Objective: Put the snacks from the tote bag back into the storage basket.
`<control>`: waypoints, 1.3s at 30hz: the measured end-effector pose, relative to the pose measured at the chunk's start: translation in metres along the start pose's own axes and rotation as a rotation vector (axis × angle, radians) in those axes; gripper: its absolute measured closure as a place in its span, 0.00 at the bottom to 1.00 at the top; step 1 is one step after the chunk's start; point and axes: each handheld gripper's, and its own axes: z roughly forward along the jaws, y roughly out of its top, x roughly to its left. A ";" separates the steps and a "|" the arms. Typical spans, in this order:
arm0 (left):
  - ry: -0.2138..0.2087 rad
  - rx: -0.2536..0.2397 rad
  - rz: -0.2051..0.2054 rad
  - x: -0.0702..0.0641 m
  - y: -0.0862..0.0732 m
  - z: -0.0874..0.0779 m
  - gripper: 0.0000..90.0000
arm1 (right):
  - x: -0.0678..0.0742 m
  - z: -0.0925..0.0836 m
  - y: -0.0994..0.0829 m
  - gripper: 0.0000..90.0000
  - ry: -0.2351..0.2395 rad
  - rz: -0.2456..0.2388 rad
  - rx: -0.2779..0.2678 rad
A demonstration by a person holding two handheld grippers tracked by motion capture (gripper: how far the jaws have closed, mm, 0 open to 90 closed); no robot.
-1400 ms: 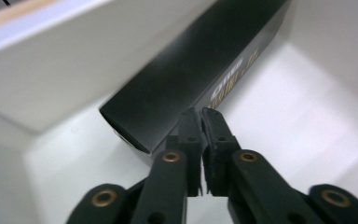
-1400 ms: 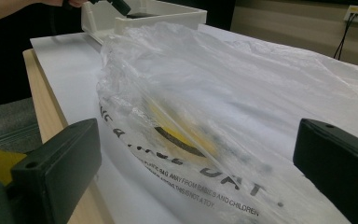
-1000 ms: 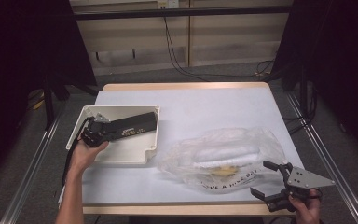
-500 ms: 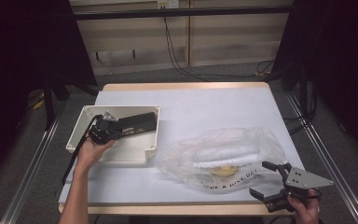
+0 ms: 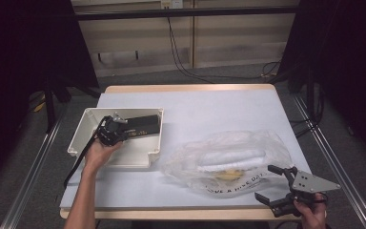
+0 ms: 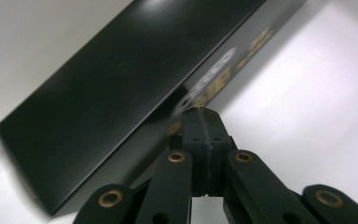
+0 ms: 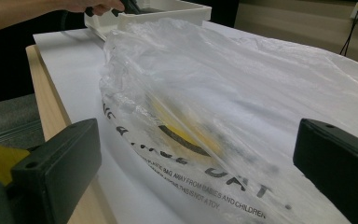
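High view: left gripper (image 5: pixel 116 128) sits inside the white tray (image 5: pixel 88 125) at the table's left, tips against the near-left end of the black box (image 5: pixel 140 125) lying in it. Left gripper view adds what the high one can't: jaws clenched flat together, nothing between them, tips right at the box's long side w/ gold lettering, white tray floor (image 6: pixel 307 107) beside it. Whether tips actually touch the box can't be told.

Right gripper (image 5: pixel 280 186) at the near-right edge, jaws spread wide, facing the clear plastic bag (image 5: pixel 233 155). Right gripper view shows the bag (image 7: pixel 242 102) up close btw. the two pads but not pressed: black warning print along its near hem, sth. yellow inside, tray (image 7: pixel 168 9) and left hand (image 7: pixel 93 5) far off.

Surface: pale blue-white tabletop (image 5: pixel 209 107) w/ a wood edge. Room: dim, beige panelled wall (image 5: pixel 228 38) at the far side, cables hanging down it, grey floor, metal rails left and right.
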 end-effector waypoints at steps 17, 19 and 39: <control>0.009 -0.005 0.019 -0.003 0.005 0.014 0.99 | 0.000 -0.001 0.000 0.00 -0.006 0.002 -0.002; 0.012 -0.005 0.018 -0.003 0.005 0.016 0.98 | 0.000 -0.001 0.000 0.00 -0.007 0.002 -0.002; -0.020 -0.084 0.000 -0.004 0.005 0.005 0.71 | 0.001 -0.003 0.000 0.00 -0.007 -0.001 -0.003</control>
